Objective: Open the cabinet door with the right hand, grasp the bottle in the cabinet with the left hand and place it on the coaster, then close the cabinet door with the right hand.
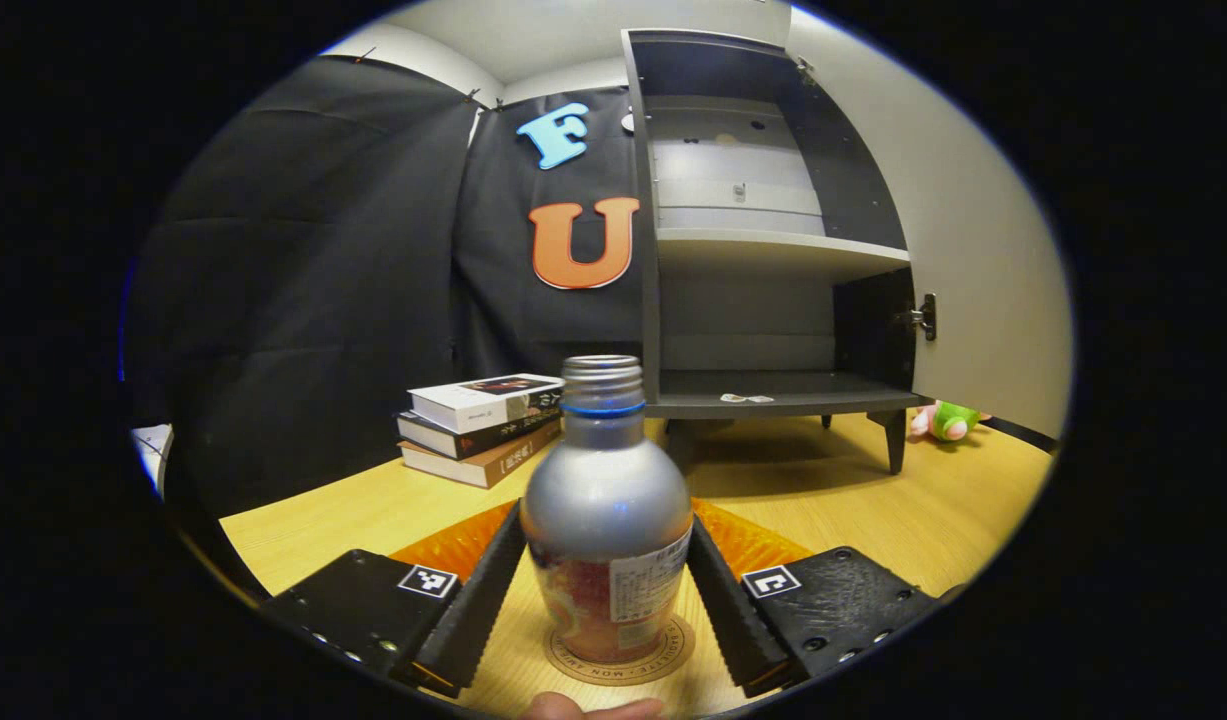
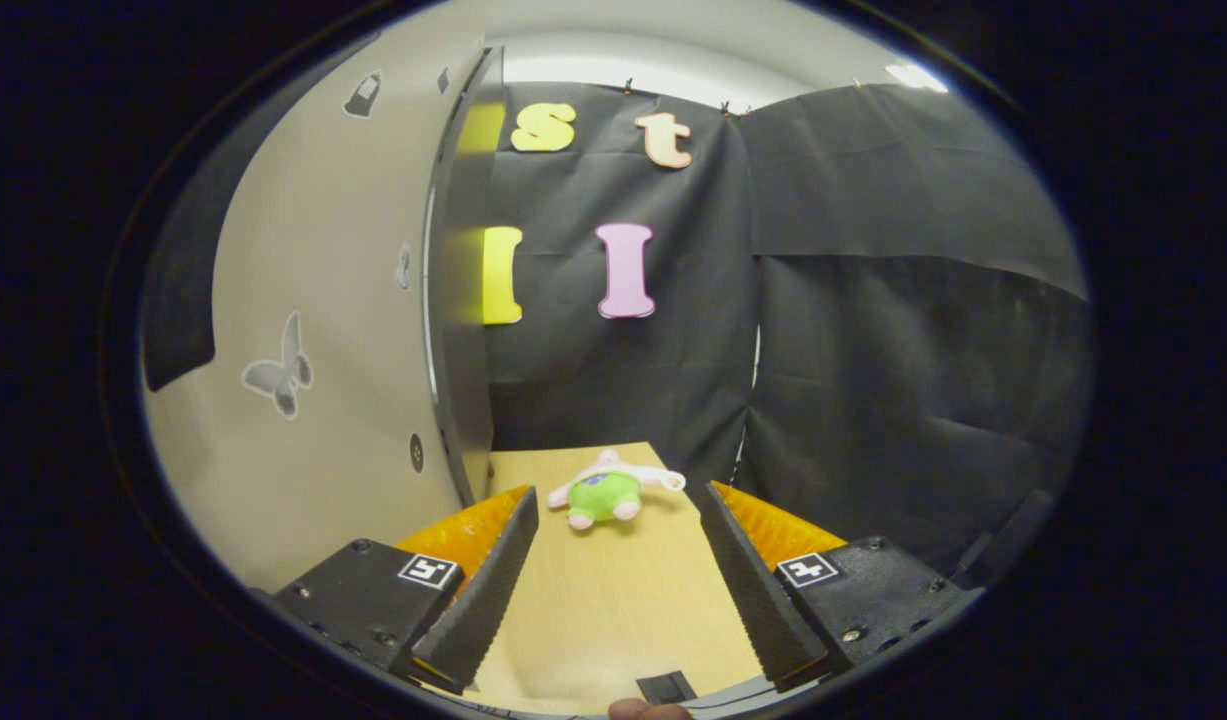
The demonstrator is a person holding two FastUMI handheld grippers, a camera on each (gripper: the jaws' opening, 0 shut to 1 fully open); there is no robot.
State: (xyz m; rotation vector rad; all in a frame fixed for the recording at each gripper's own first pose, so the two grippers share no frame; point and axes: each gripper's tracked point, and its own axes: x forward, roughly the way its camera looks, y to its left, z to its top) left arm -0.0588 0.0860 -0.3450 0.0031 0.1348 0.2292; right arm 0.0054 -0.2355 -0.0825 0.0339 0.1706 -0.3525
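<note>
A silver bottle [image 1: 605,500] with a screw cap stands upright on the round coaster [image 1: 663,655] on the wooden table. My left gripper [image 1: 605,530] has one finger against each side of the bottle. Behind it the grey cabinet [image 1: 773,250] stands with its shelves bare apart from a small slip of paper, and its door [image 1: 983,260] swung out to the right. In the right gripper view the door's pale outer face [image 2: 303,300], with butterfly stickers, fills the left side. My right gripper [image 2: 618,510] is open just right of the door's edge, holding nothing.
A stack of three books [image 1: 478,425] lies left of the cabinet. A green plush toy [image 1: 948,420] lies on the table [image 1: 373,510] beyond the cabinet's right leg, and it is ahead of the right gripper's fingers [image 2: 603,492].
</note>
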